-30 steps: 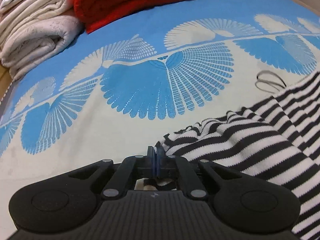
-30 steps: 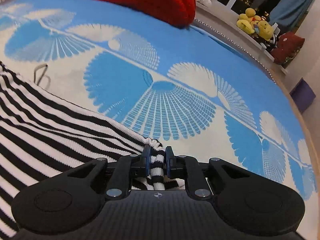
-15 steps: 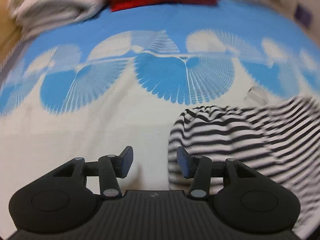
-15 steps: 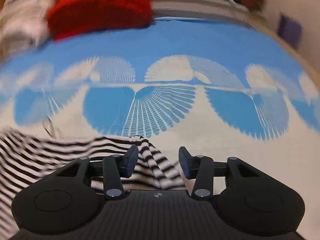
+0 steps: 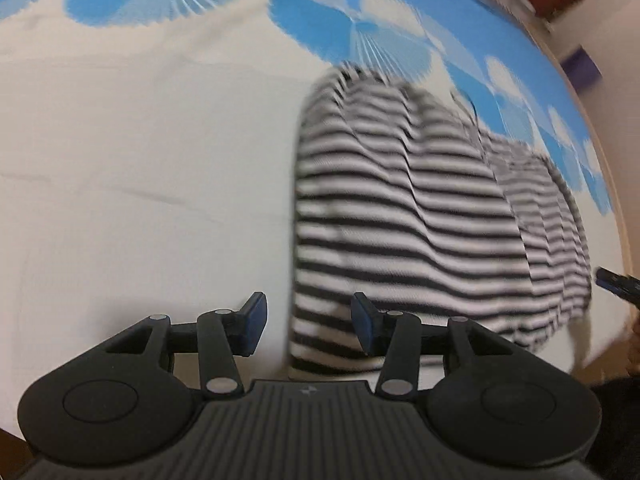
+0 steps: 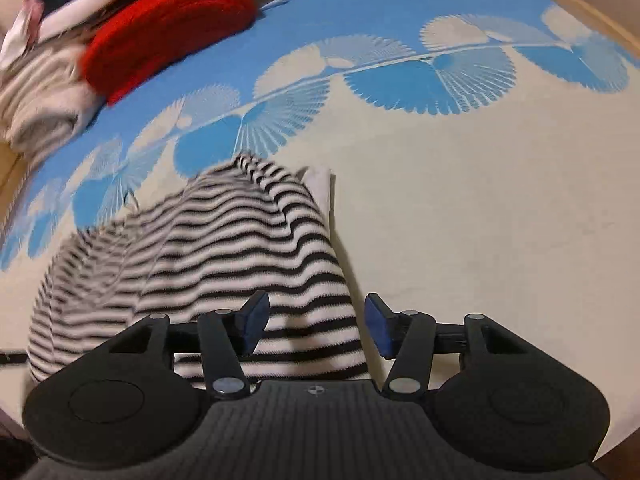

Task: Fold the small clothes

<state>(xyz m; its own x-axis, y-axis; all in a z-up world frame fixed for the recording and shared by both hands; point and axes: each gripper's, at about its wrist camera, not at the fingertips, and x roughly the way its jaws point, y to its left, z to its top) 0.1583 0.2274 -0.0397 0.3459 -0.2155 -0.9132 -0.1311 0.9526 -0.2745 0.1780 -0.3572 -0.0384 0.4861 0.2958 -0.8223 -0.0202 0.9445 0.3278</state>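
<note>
We see the striped top [image 5: 400,216] lying folded on the cloth [image 5: 140,160], a cream sheet with blue fan prints that covers the surface. In the left wrist view the top fills the right half, its straight left edge running from near to far, and its near end sits just ahead of our left tool [image 5: 308,322]. That tool stands wide, with nothing between its blue pads [image 5: 254,318]; the top's near left corner lies under the gap. At the far right edge of that view a dark blue-tipped part shows, too blurred for us to name.

In the right wrist view the top [image 6: 240,240] spreads to the left and centre, and a plain white strip shows along its far right edge. Our right tool [image 6: 316,324] is also wide and holds nothing, the top's near right edge lying below the gap.

Far left on the cloth rest a red bundle [image 6: 168,28] and cream towels [image 6: 36,96], well apart from the top.
</note>
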